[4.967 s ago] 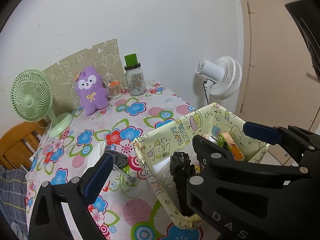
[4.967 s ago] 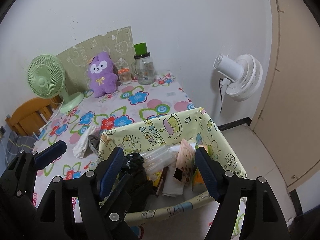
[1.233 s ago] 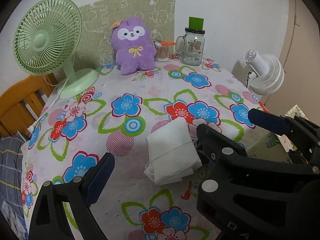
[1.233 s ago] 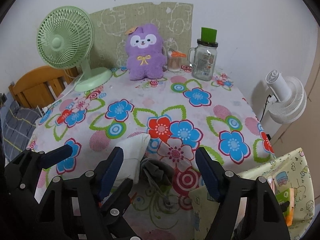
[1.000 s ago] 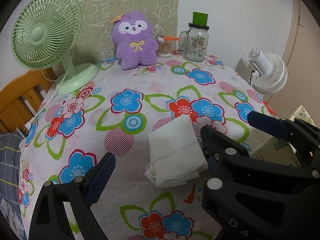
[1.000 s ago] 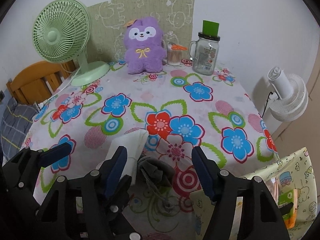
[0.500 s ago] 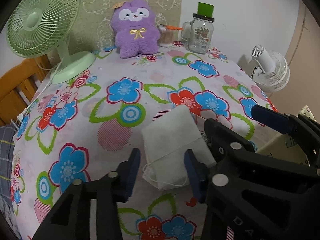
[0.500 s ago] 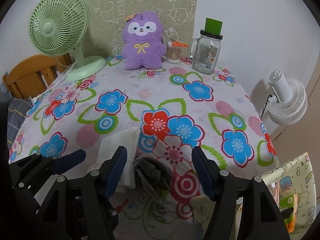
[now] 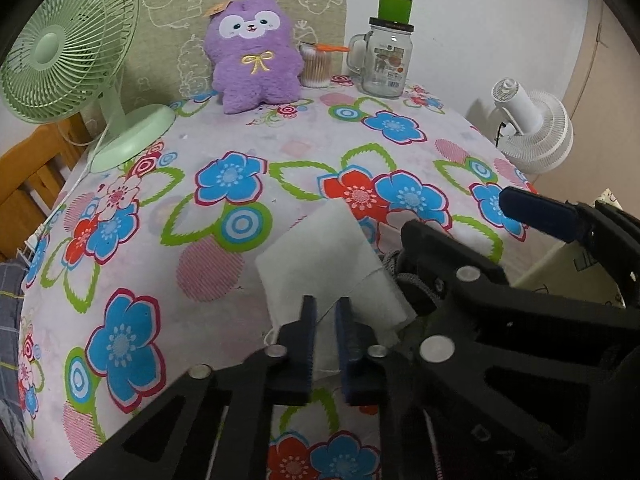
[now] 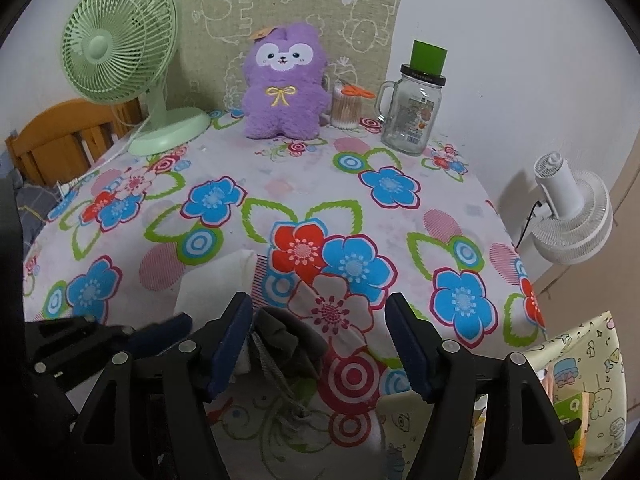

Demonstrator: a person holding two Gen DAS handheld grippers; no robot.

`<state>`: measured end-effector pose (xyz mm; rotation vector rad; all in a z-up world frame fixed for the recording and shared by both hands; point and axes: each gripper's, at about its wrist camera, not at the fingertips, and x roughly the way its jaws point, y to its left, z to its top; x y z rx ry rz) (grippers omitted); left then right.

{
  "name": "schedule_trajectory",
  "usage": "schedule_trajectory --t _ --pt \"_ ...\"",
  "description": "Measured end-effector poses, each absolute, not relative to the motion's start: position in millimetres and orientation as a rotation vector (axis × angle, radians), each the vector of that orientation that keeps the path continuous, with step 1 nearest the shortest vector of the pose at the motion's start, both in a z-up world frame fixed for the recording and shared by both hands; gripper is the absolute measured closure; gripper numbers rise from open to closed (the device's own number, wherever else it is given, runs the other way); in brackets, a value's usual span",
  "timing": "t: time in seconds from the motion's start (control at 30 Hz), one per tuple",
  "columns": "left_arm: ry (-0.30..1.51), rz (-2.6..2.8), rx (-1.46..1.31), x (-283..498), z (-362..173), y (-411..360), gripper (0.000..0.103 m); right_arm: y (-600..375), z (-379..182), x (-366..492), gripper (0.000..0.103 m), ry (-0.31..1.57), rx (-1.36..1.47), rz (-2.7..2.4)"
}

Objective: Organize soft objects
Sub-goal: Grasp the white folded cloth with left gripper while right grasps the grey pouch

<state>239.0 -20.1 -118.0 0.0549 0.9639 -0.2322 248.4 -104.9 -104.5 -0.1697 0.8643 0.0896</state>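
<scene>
L gripper (image 9: 325, 314) just closed, clenched on near edge of folded white cloth pad (image 9: 328, 256) near front edge of flower-print tablecloth (image 9: 168, 288), prob. for lifting. R gripper (image 10: 318, 332) open, straddling crumpled grey drawstring pouch (image 10: 286, 344), no contact yet.

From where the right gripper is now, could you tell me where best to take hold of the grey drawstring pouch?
Probably the bunched grey body of the pouch, coming down from above and the near side. It lies crumpled between the right gripper's open fingers, standing proud of the cloth, whereas its cord trails flat and thin.
</scene>
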Motion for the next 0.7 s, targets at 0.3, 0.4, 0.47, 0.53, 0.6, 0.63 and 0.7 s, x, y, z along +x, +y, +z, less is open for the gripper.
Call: schedule_trajectory --t 0.3,0.4,0.47,0.53,0.6,0.63,0.7 --pt "0.944 -0.186 0.043 228.1 -113.1 1.3 0.100 -82.9 -97.1 240.3 0.030 0.838 -0.182 0.166" --pt "0.956 -0.178 0.046 226.6 -118.2 6.7 0.100 -77.1 -107.1 241.4 0.030 0.885 -0.163 0.174" --pt "0.964 -0.173 0.043 226.4 -121.6 9.3 0.100 -74.1 -115.1 243.0 0.030 0.922 -0.152 0.172" --pt "0.966 -0.172 0.038 225.9 -122.9 10.9 0.099 -73.7 -121.4 243.4 0.030 0.941 -0.146 0.151" --pt "0.971 -0.176 0.040 226.0 -124.1 10.5 0.095 -74.9 -125.6 244.3 0.030 0.949 -0.141 0.134" --pt "0.971 -0.174 0.041 226.6 -124.9 10.1 0.081 -76.9 -127.9 245.4 0.030 0.961 -0.129 0.125" --pt "0.970 -0.170 0.046 226.9 -125.8 9.6 0.065 -80.0 -131.8 248.0 0.030 0.975 -0.116 0.108"
